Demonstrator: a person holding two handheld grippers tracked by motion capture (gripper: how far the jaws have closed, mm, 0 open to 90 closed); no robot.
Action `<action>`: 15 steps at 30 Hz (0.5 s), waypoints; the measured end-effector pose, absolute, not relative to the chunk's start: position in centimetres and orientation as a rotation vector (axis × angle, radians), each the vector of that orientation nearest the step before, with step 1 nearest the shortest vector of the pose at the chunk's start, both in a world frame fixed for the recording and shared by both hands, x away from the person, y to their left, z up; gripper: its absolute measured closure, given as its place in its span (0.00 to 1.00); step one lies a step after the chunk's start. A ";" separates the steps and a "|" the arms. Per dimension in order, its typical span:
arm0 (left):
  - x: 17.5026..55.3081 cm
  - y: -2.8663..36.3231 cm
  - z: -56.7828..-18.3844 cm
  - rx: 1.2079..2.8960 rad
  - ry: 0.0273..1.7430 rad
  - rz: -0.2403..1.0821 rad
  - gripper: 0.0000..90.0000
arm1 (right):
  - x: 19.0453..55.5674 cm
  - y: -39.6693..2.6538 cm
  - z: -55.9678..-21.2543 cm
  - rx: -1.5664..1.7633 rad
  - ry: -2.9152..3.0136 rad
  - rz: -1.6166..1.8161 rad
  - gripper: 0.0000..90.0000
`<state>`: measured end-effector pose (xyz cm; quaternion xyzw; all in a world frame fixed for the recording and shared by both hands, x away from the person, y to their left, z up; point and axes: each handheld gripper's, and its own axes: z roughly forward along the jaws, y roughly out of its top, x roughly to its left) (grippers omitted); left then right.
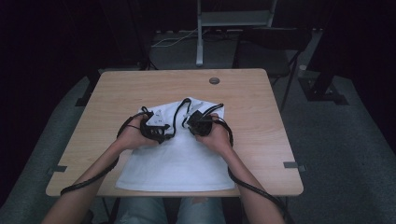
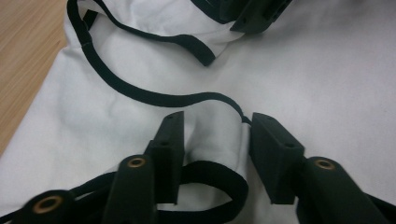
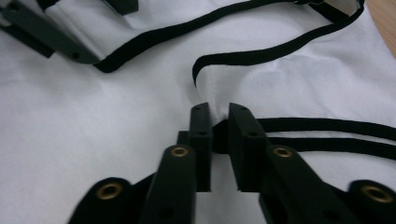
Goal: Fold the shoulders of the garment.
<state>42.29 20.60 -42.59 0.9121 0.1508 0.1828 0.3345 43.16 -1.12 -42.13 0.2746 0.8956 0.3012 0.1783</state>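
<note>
While both grippers work the white bag's (image 1: 180, 158) black-trimmed edge, right jaws pinch it, left jaws half-wide.

a plain white cloth bag (image 1: 180, 158) with black straps (image 2: 140, 93) lies on a light wood-grain table (image 1: 116, 88).

The cloth bag (image 1: 180, 158) lies on the table (image 1: 261, 116), both claws resting on its far half.

Legible markings: none. No text, label, brand, number or sign is showing readably on any surface in the three views.
</note>
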 end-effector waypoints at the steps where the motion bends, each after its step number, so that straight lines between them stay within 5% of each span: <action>1: 42.3 20.6 -42.6 2.379 0.398 0.477 0.66 | 43.0 -1.2 -42.0 0.772 2.535 0.853 0.93; 15: 42.4 20.4 -42.7 2.345 0.450 0.522 0.77 | 41.2 -2.6 -40.9 0.710 2.576 0.894 0.93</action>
